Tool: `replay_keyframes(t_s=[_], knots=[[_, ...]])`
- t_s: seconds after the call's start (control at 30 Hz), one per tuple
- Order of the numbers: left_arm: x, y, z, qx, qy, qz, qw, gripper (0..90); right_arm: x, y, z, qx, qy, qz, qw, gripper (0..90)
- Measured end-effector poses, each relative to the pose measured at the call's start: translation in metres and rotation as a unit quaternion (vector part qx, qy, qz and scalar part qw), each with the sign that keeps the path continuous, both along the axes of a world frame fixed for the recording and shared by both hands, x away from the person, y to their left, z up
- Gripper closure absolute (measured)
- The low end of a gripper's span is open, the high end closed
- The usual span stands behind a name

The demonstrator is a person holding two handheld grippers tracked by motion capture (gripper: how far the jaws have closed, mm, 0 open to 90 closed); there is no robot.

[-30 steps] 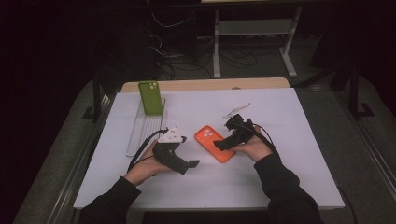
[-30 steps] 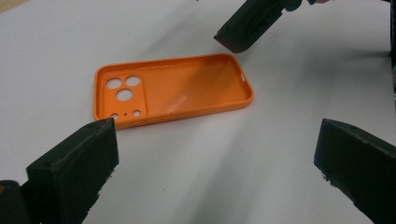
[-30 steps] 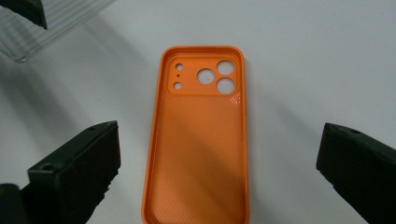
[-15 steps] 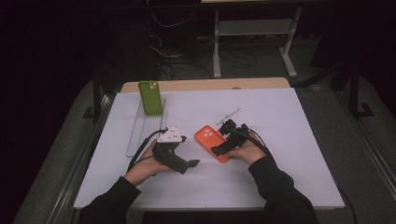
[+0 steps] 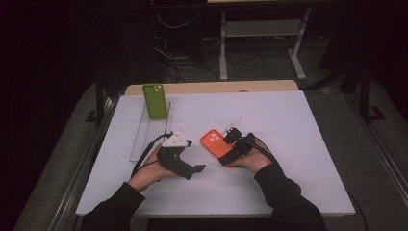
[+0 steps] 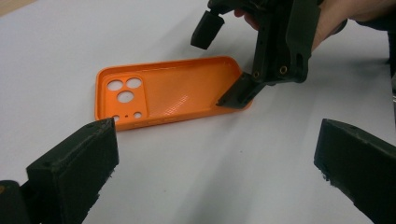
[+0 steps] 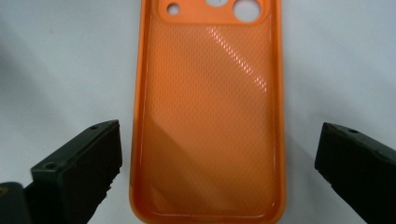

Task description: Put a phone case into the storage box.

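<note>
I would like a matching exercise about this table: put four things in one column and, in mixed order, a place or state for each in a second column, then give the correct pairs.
Things:
1. orange phone case
2. green phone
3. left claw
4. right claw

Places or states:
A. leaning upright at the far end of the clear tray
B. open, straddling the bottom end of the case
C. lying flat on the white table, hollow side up
D. open, off to the side, aimed at the case

Pairs: 1-C, 2-A, 3-D, 4-B
</note>
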State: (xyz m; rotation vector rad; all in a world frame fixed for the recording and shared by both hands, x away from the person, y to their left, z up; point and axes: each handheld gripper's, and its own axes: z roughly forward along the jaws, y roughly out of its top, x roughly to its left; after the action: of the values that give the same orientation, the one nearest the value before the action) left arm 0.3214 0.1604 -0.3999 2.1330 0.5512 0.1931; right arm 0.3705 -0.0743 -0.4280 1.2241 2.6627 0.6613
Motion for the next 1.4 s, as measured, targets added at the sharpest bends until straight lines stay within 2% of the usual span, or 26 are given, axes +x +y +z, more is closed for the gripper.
replay_keyframes(t_s=[0.27,0.43,0.6,0.73,0.93,1.07,1.4], knots=[[0.0002,0.0003,-0.0001,0.003,-0.001,-0.002,1.0000,0.0,-0.0035,0.0011,-0.0066,-0.016,0.007,0.000,0.9998,3.5],[0.0002,-0.0001,-0.0006,0.003,-0.001,-0.001,1.0000,0.0,-0.0054,0.0022,-0.0084,-0.024,0.009,0.010,0.9996,6.8],[0.0004,0.0001,-0.0007,0.005,-0.002,-0.001,1.0000,0.0,-0.0076,0.0018,-0.0058,-0.025,0.009,0.001,0.9996,13.4],[0.0005,0.0005,-0.0004,0.006,-0.003,0.000,1.0000,0.0,-0.0089,0.0029,-0.0053,-0.030,0.009,-0.002,0.9995,14.5],[0.0001,-0.0008,-0.0016,0.002,0.002,0.001,1.0000,0.0,-0.0093,0.0029,-0.0055,-0.029,0.009,-0.005,0.9995,15.0],[0.0005,0.0002,-0.0010,0.008,0.000,-0.002,1.0000,0.0,-0.0089,0.0028,-0.0056,-0.029,0.010,-0.006,0.9995,15.2],[0.0002,-0.0001,-0.0009,0.004,-0.002,-0.001,1.0000,0.0,-0.0065,-0.0034,-0.0012,-0.009,0.009,0.006,0.9999,15.5]])
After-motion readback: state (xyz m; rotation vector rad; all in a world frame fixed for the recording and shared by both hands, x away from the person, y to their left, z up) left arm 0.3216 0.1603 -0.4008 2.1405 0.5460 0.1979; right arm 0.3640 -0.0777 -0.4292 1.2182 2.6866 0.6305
